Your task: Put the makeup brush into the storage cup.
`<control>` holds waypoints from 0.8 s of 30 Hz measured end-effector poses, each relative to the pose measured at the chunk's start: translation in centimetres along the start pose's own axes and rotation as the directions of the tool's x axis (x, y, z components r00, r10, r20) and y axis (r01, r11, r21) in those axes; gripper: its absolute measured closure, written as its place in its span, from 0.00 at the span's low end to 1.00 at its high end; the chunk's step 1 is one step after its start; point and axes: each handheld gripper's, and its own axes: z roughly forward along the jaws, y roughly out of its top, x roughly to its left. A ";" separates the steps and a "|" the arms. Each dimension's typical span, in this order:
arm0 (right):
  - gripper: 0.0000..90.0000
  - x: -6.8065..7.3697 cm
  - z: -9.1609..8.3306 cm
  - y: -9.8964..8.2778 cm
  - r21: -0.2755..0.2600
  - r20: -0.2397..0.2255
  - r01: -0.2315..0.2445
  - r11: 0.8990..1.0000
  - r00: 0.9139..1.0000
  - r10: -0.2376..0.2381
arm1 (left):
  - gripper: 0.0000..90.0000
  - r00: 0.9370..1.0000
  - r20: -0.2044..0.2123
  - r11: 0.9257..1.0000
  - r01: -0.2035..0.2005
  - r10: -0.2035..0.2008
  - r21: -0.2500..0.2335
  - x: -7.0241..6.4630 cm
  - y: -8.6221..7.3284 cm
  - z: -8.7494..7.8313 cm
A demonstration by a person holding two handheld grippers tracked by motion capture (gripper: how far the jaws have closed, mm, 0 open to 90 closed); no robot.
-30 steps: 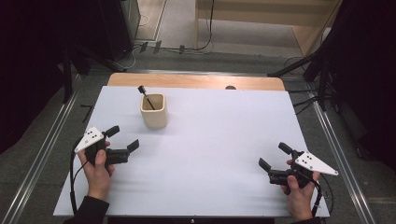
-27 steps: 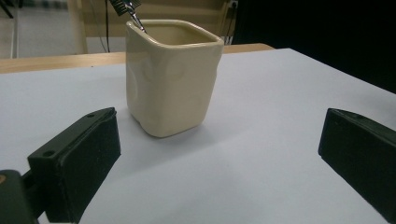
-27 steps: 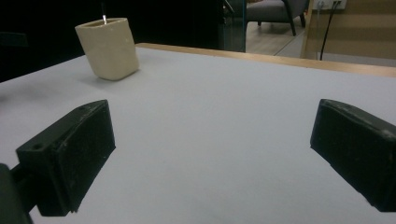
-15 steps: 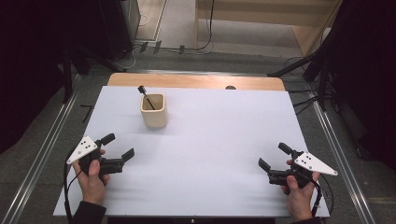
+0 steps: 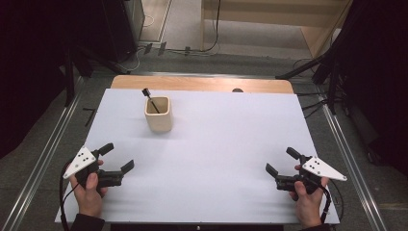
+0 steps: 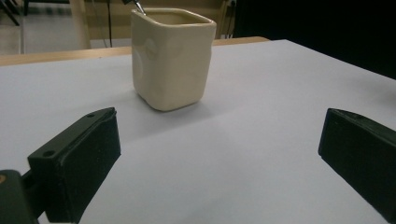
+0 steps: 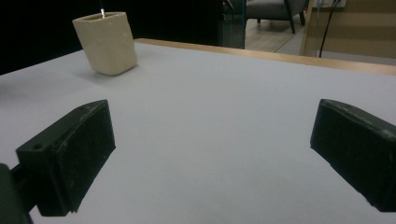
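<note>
A cream square cup (image 5: 158, 114) stands upright on the white table (image 5: 226, 139), toward the back left, with a dark-tipped stick (image 5: 149, 98) leaning out of it. The cup (image 6: 171, 56) is straight ahead in the left gripper view and far off at the upper left (image 7: 107, 42) in the right gripper view. My left gripper (image 5: 117, 157) rests near the front left corner, open and holding nothing. My right gripper (image 5: 282, 161) sits near the front right corner, also open with nothing between its jaws.
A strip of wooden tabletop (image 5: 202, 83) shows past the white sheet's far edge. Metal rails (image 5: 349, 159) run along both sides of the table. Cables and dark stands lie on the floor behind.
My left gripper has drawn back toward the front left corner, away from the cup. The right gripper and the cup have stayed put.
</note>
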 end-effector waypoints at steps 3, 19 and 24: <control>0.00 0.0 0.0 0.0 -0.002 0.002 -0.002 1.000 1.000 0.002 | 0.00 1.000 -0.011 1.000 0.005 -0.005 -0.004 0.4 -0.2 -0.8; 0.00 0.0 0.1 -0.1 0.005 0.005 -0.001 1.000 1.000 0.001 | 0.00 1.000 -0.014 1.000 0.023 -0.023 0.000 1.0 -0.7 -2.2; 0.00 0.1 0.2 -0.1 0.006 0.002 0.003 1.000 1.000 -0.003 | 0.00 0.999 -0.020 1.000 0.031 -0.031 -0.006 1.3 -0.8 -2.4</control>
